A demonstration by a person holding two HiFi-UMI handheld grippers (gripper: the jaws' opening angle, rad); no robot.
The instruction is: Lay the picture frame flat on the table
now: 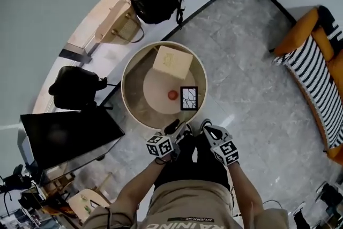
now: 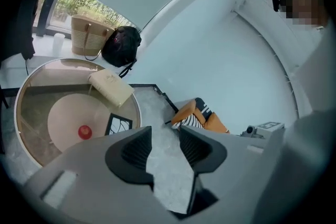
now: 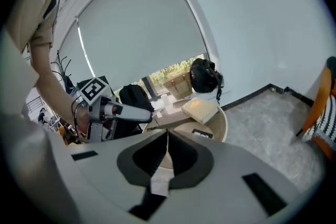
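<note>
Black-edged frame [image 1: 188, 98] lies flat on table [image 1: 126, 95], ahead of left gripper [image 2: 165, 145] fingers [image 2: 131, 153], which stand partly open, nothing between; right gripper [image 3: 167, 150] fingers [image 3: 149, 157] pressed together, empty.

1. Black border, white face with black leaf lines on the picture frame [image 1: 188, 98].
2. Red on the small ball [image 1: 172, 95].
3. Cream on the box [image 1: 172, 61].
4. Beige rim on the round table [image 1: 124, 95].
5. Grey marbling across the floor [image 1: 241, 51].
6. Orange on the sofa [image 1: 300, 32], black-and-white stripes on its cushion [image 1: 316, 69].
7. Grey bodies, black pads on the left gripper [image 2: 164, 136] and right gripper [image 3: 167, 135]; black-and-white square markers on their cubes.
</note>
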